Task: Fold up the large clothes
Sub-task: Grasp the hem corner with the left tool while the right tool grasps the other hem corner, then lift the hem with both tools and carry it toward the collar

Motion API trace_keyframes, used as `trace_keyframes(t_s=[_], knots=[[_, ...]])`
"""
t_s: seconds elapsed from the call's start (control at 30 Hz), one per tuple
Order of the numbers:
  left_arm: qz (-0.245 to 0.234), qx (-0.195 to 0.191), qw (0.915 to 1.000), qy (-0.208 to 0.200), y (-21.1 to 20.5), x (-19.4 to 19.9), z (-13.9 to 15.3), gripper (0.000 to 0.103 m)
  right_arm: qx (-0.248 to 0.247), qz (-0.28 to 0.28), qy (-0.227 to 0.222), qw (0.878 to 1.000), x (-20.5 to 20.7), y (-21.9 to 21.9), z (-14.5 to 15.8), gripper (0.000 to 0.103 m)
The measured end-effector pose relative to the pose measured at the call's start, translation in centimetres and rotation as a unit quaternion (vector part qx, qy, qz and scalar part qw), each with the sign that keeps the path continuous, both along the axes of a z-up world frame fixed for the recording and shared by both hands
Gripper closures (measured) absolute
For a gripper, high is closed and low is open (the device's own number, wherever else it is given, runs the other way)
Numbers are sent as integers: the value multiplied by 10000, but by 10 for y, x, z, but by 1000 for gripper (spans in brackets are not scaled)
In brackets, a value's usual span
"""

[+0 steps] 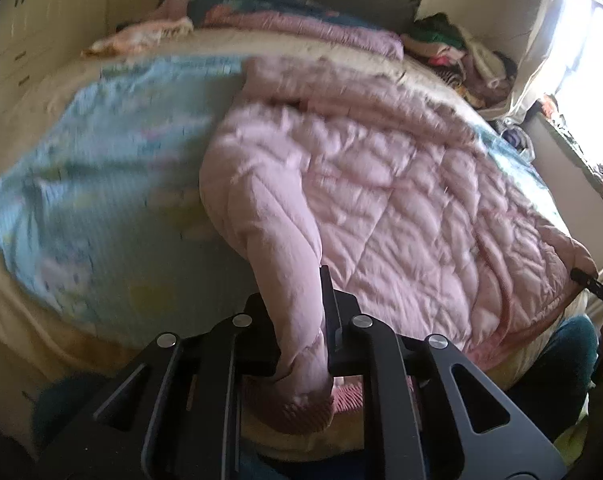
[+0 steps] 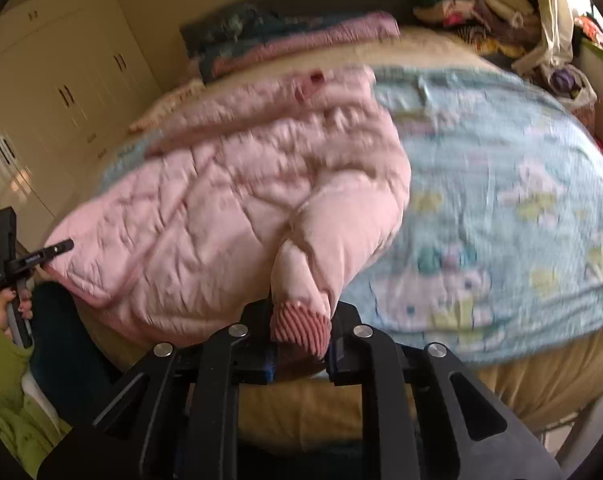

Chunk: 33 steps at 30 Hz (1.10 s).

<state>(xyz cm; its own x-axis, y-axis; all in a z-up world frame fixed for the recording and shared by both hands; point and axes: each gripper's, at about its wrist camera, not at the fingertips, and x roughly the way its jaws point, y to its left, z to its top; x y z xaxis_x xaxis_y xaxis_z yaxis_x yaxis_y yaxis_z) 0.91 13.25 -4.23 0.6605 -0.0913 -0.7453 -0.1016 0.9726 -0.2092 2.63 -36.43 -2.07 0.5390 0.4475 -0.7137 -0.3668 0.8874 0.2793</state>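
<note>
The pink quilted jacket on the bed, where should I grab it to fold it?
By the two sleeve ends, from the near edge of the bed. The pink jacket lies spread flat with both ribbed cuffs toward you; the left hand-held gripper and right hand-held gripper already pinch them.

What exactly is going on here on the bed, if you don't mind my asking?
A person is folding a pink quilted puffer jacket spread on a light blue patterned bedcover. The left tool is shut on one sleeve, near its ribbed cuff. The right tool is shut on the other sleeve at its cuff. No fold is made yet.
</note>
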Motion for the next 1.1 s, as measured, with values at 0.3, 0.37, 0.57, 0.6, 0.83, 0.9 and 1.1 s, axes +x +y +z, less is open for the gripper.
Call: trace_keyframes(t_s=[0.3,0.37,0.57,0.6,0.83,0.9,1.1], knots=[[-13,1,9989,-468,1,23,32,95,449,-119,-585,9972,31,6,52,89],[-16,-20,9985,-541,2,28,37,95,513,-140,-643,9965,37,7,59,89],[7,-90,9975,-702,8,42,50,95,554,-132,-876,9945,52,15,80,90],[12,-112,9972,-734,9,44,53,95,555,-126,-907,9942,53,16,82,90],[32,-149,9959,-894,13,60,67,95,586,-164,-1066,9924,65,20,97,90],[26,-153,9954,-947,14,62,71,95,596,-173,-1100,9920,68,20,100,90],[59,-206,9938,-1094,18,74,86,95,678,-245,-1183,9904,81,19,112,90]])
